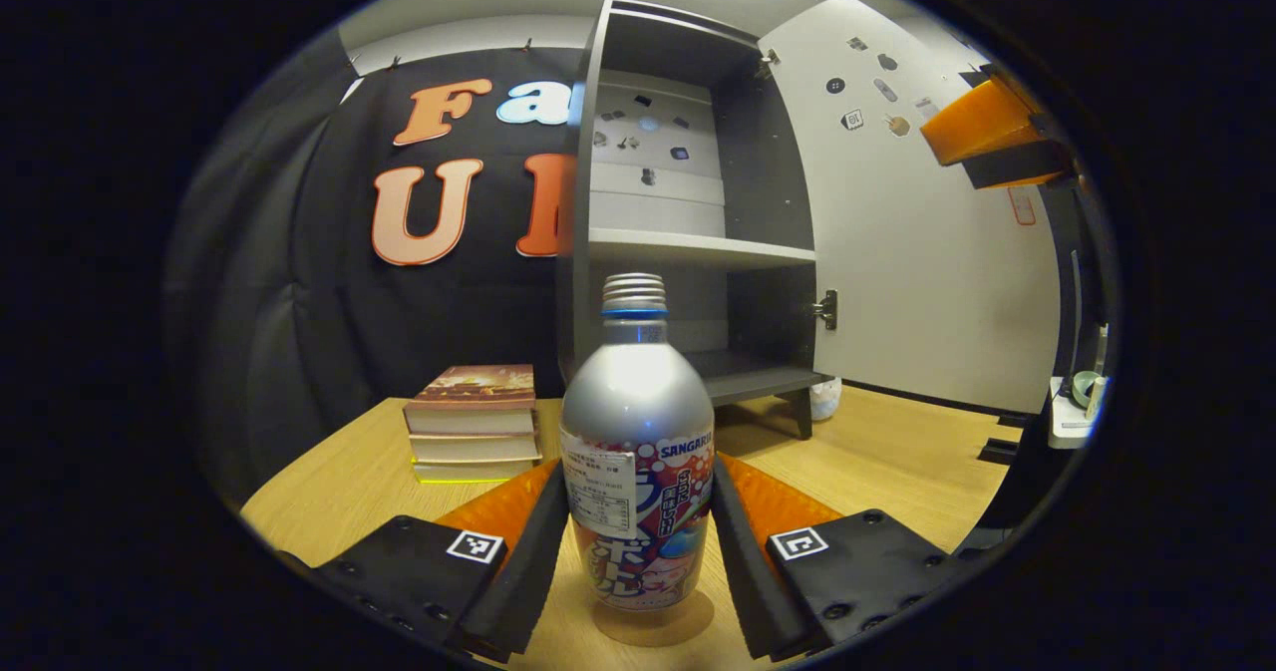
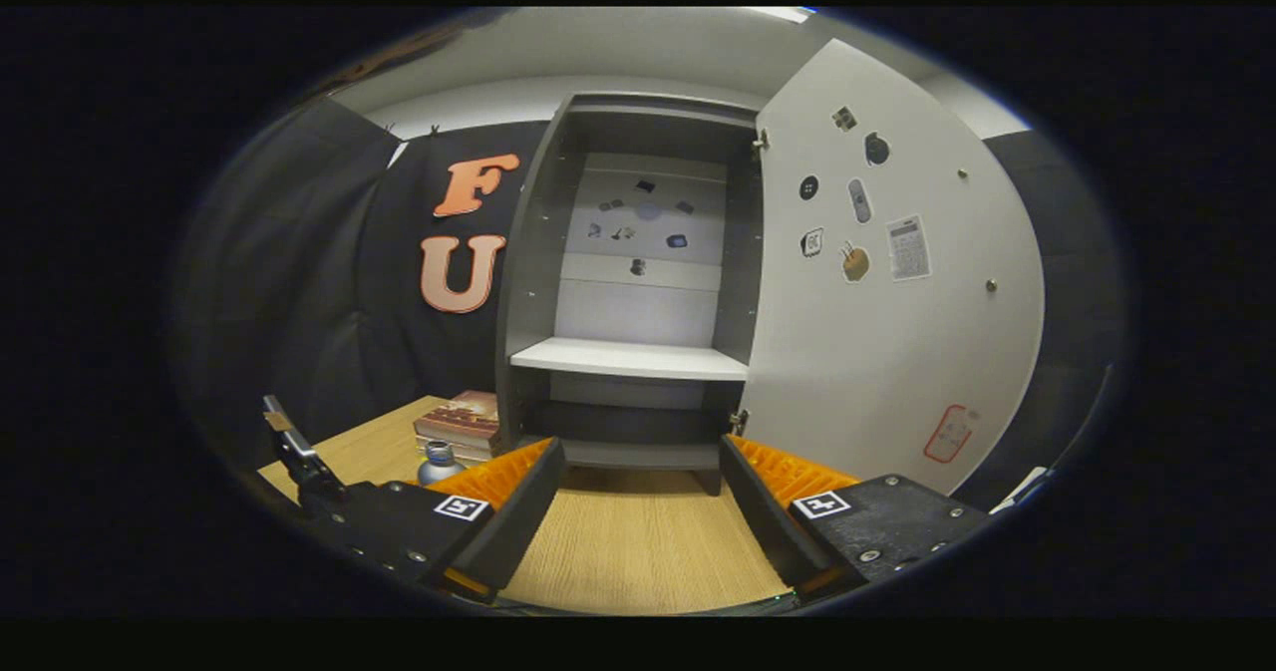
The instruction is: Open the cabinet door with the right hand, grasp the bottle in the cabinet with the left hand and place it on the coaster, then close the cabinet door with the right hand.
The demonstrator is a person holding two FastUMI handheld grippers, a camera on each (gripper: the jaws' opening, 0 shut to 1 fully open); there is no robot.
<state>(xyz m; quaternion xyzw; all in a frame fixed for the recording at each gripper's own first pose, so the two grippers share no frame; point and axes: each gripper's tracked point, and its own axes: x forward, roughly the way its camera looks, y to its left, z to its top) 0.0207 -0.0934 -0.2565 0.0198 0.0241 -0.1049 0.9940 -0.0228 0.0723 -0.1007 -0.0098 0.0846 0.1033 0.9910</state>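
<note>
A silver bottle [image 1: 638,432] with a colourful label stands upright on a round tan coaster [image 1: 650,632] on the wooden table. My left gripper [image 1: 638,467] is shut on the bottle, one finger against each side of its body. The dark grey cabinet [image 1: 698,247] stands behind with its white door [image 1: 927,252] swung wide open to the right. In the right gripper view my right gripper [image 2: 640,450] is open and holds nothing, low over the table and facing the cabinet [image 2: 628,357] and its door [image 2: 897,352]. The bottle's top [image 2: 437,464] peeks out at the lower left there.
A stack of three books [image 1: 474,422] lies left of the cabinet on the table [image 1: 339,482]. An orange and black part of the right gripper [image 1: 997,138] hangs at the upper right, in front of the door. A small white stand with a cup [image 1: 1082,397] sits far right.
</note>
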